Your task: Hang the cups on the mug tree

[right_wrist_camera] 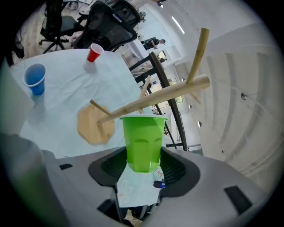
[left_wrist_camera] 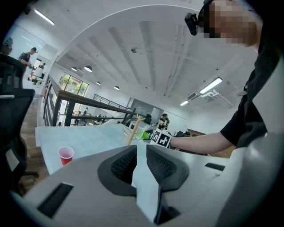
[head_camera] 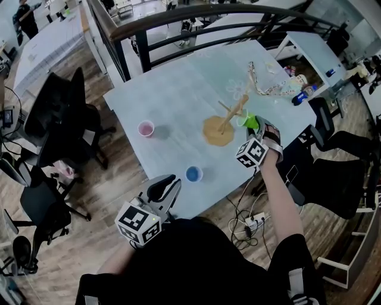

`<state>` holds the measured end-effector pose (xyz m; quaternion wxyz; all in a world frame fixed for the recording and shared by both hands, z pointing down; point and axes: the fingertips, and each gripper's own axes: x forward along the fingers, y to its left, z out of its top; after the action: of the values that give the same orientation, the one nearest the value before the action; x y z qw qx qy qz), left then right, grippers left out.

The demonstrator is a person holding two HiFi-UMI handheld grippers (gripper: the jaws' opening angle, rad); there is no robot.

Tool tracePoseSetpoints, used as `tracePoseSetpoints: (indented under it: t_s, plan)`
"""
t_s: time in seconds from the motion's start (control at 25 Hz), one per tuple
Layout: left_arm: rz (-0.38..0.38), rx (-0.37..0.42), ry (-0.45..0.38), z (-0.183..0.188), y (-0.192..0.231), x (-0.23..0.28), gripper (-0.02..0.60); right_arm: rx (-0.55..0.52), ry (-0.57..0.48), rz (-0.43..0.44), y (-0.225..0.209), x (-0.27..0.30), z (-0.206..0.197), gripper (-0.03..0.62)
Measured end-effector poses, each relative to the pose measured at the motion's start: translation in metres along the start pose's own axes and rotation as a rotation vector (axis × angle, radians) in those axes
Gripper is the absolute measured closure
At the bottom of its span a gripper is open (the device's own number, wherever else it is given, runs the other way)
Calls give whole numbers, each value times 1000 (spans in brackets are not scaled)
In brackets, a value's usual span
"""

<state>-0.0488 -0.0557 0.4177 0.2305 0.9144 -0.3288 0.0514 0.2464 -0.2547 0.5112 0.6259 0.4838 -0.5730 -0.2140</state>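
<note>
A wooden mug tree stands on its round base at the right of the pale blue table. My right gripper is shut on a green cup just right of the tree. In the right gripper view the green cup sits between the jaws, its rim right under the tree's trunk. A pink-red cup and a blue cup stand upright on the table. My left gripper hovers at the table's near edge, its jaws slightly apart and empty.
Black office chairs stand to the left and another to the right. A dark railing runs behind the table. A patterned strap and a bottle lie near the far right corner. A power strip lies on the floor.
</note>
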Motion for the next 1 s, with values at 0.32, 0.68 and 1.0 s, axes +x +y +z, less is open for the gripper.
tracePoseSetpoints:
  t_s: [0.32, 0.68, 1.0]
  plan:
    - [10, -21, -1, -2, 6, -7, 508, -40, -7, 2, 4, 0, 14, 339]
    - [17, -30, -5, -5, 12, -13, 508, -37, -23, 10, 8, 0, 25, 339]
    - [24, -39, 0, -8, 14, -14, 508, -39, -43, -19, 6, -6, 29, 339]
